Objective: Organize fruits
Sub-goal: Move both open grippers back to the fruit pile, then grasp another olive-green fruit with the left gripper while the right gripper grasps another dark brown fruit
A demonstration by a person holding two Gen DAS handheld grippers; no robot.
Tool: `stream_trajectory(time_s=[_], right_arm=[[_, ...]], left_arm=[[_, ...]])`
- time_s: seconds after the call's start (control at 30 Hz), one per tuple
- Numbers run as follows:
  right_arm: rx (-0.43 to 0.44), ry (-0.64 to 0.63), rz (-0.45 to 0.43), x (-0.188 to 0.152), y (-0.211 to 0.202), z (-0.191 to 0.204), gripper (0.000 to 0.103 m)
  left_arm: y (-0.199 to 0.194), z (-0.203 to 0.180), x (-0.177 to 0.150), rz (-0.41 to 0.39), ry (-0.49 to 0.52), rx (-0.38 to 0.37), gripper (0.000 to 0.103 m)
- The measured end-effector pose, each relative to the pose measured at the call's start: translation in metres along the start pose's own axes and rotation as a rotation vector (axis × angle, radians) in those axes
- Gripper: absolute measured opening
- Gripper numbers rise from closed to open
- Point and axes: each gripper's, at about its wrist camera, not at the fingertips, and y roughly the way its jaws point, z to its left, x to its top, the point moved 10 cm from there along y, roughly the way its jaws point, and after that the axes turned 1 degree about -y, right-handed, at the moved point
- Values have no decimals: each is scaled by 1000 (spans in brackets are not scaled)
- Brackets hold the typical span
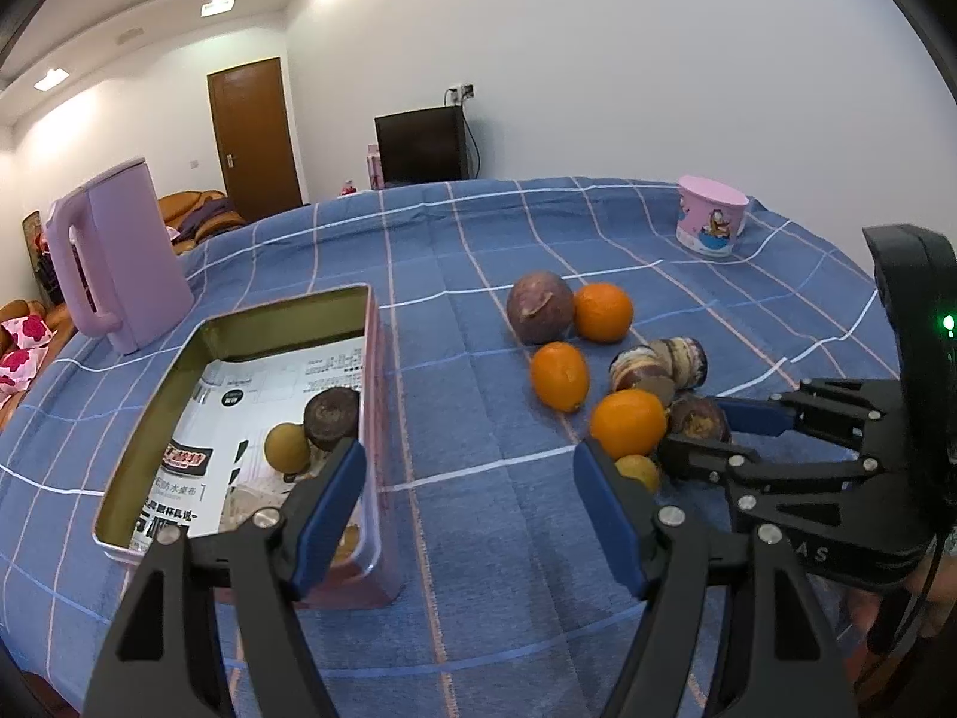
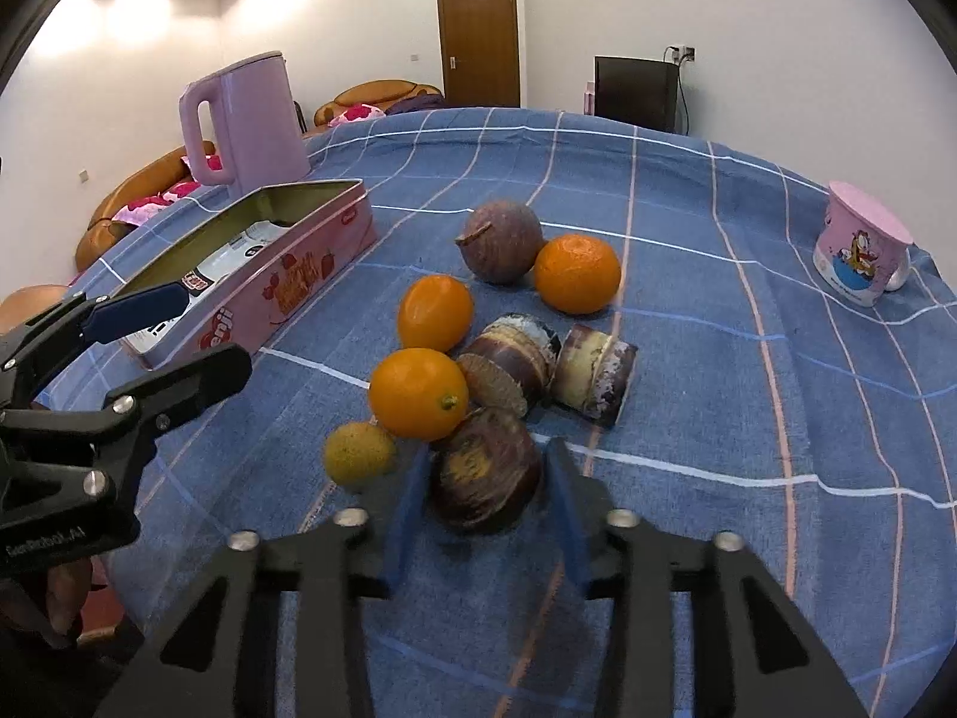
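A pile of fruit lies on the blue checked tablecloth: three oranges (image 2: 418,393), dark purple-brown fruits (image 2: 501,241), a small yellow fruit (image 2: 359,453). My right gripper (image 2: 487,493) has its blue fingers on both sides of a dark brown fruit (image 2: 485,469), touching or nearly touching it on the cloth. My left gripper (image 1: 469,478) is open and empty over the cloth, its left finger above the rim of a pink tin (image 1: 374,359). The tin holds a dark fruit (image 1: 331,417) and a yellow one (image 1: 286,447).
A lilac kettle (image 1: 119,257) stands behind the tin. A pink cartoon cup (image 1: 710,214) stands at the far right of the table. The table's far edge curves behind them; a sofa, door and dark cabinet stand beyond.
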Motion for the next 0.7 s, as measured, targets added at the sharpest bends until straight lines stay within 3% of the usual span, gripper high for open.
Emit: stream_trajectory(time_s=[0.33,0.5,0.7], right_arm=[[-69,27,-53,0,-16,-21,39],[-54,67,-66,0,-18,-30,39],[-39,102,-70,2,-17,-35,39]], left_arm=[[9,-31,-4,32,42,-62,74],[20,-47,-8,75,39,-110,74],[29,-58,-16,120,43,-150,62]])
